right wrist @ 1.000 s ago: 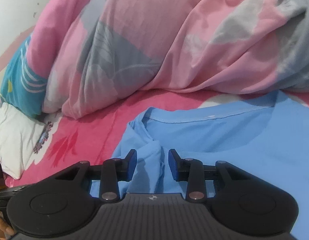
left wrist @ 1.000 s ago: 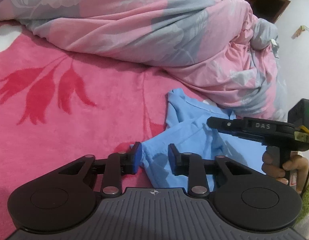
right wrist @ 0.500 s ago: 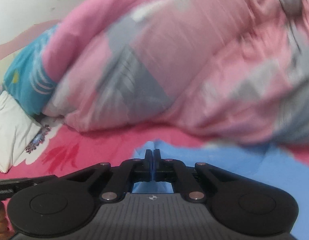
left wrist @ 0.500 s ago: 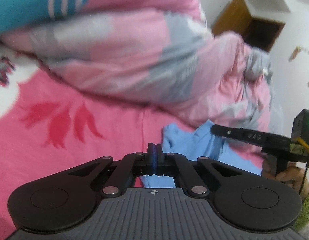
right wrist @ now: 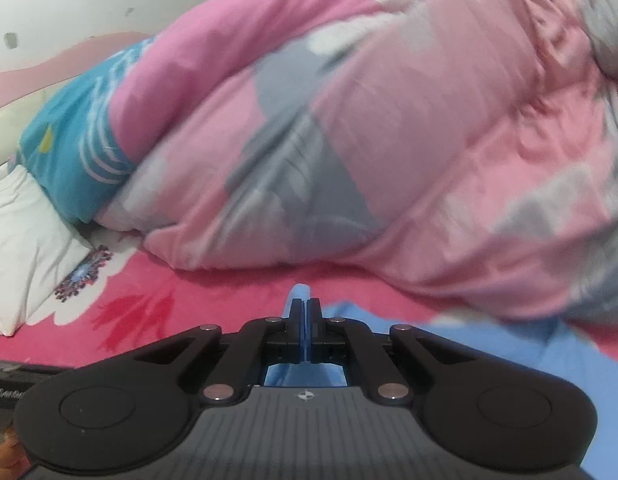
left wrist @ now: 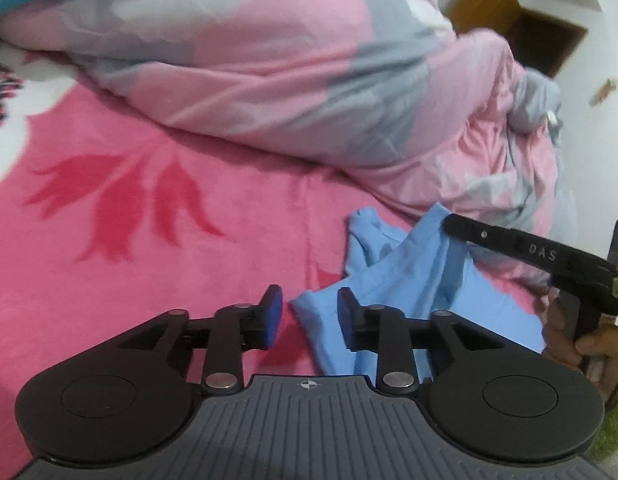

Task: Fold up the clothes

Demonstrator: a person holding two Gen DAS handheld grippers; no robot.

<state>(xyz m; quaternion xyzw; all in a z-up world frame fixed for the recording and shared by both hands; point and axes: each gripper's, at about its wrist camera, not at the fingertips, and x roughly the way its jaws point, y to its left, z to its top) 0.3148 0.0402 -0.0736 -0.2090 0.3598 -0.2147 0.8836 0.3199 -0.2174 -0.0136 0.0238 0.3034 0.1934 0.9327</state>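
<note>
A light blue garment [left wrist: 405, 280] lies crumpled on the pink bed cover [left wrist: 149, 240]. In the left wrist view my left gripper [left wrist: 309, 314] is open, a corner of the blue cloth lying between its fingers without being pinched. To the right, my right gripper [left wrist: 449, 222] holds an edge of the garment lifted off the bed. In the right wrist view my right gripper [right wrist: 307, 312] is shut on a fold of the blue garment [right wrist: 489, 344], which sticks up between the pads and spreads to the right.
A bulky pink and grey duvet [left wrist: 289, 72] is heaped across the back of the bed. A blue patterned pillow [right wrist: 77, 152] and a white pillow [right wrist: 25, 240] lie at the left. A wooden door [left wrist: 517, 28] stands behind. A hand [left wrist: 581, 340] grips the right tool.
Both grippers closed on the blue garment half a second ago. Since then my left gripper has opened and let the cloth corner go; the right stays shut and has lifted its edge.
</note>
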